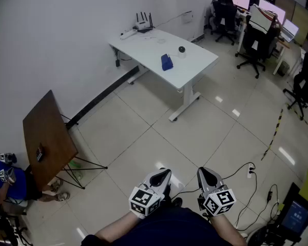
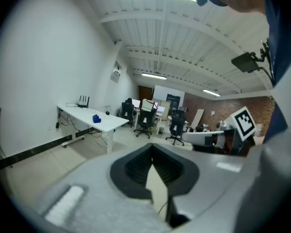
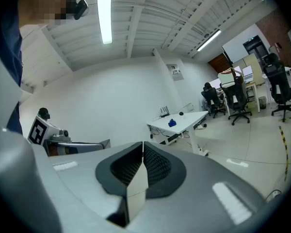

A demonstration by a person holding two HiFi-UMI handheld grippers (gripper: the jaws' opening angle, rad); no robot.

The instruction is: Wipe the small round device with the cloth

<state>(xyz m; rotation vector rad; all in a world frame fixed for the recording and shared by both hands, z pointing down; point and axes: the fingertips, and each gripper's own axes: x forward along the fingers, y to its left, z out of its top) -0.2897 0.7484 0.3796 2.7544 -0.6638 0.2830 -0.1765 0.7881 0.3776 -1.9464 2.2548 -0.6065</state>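
Observation:
Far across the room a white desk carries a small round black device and a crumpled blue cloth just in front of it. Both also show small in the gripper views: the cloth and the device. My left gripper and right gripper are held close to the person's body, well short of the desk. Each one's jaws are shut with nothing between them.
A router sits at the desk's far end. A tilted brown folding table stands at the left, with a person in blue beside it. Office chairs and desks fill the back right. Cables lie on the tiled floor at the right.

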